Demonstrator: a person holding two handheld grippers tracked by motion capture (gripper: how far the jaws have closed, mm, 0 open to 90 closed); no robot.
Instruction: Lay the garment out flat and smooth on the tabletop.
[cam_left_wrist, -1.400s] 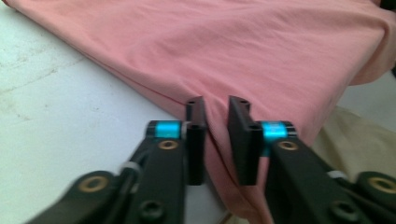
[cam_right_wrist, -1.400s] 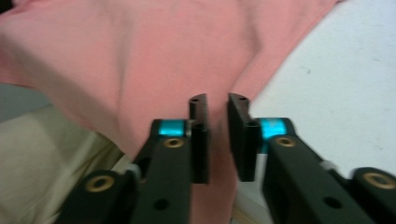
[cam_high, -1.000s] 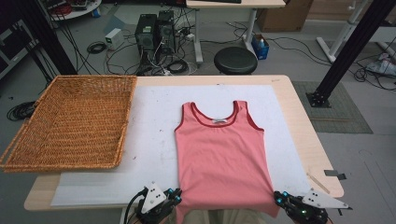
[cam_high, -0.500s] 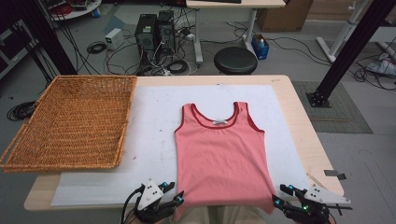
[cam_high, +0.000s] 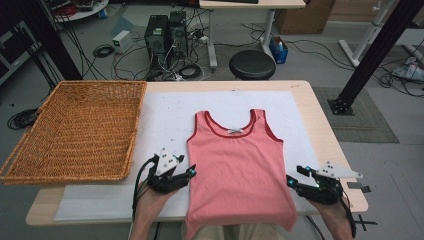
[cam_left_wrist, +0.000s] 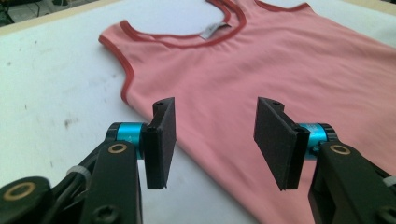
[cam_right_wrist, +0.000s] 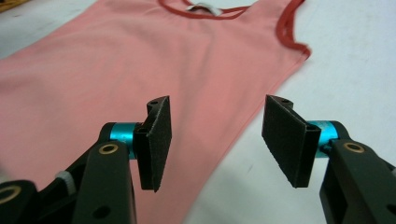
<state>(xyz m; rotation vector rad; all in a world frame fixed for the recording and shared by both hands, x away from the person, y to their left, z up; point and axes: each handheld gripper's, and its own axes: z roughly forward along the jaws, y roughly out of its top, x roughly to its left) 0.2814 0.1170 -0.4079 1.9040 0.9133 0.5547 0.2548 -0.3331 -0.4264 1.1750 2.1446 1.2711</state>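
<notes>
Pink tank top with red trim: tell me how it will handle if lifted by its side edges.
The pink tank top with red trim lies flat and thin on the white table cover, so it is probably limp and would sag between grips. It looks light. Its hem overhangs the table's near edge, so it may slide when pulled.

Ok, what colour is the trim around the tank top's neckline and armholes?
Dark red, on a salmon-pink tank top; the left gripper view shows it best.

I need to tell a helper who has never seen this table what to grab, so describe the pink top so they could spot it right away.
Start at the wooden table with the white sheet over it and the wicker basket at its left end. Right of the basket, the tank top lies flat with its neck away from the person, its hem hanging over the near edge. It is the only garment there: salmon pink, sleeveless, with darker red trim.
</notes>
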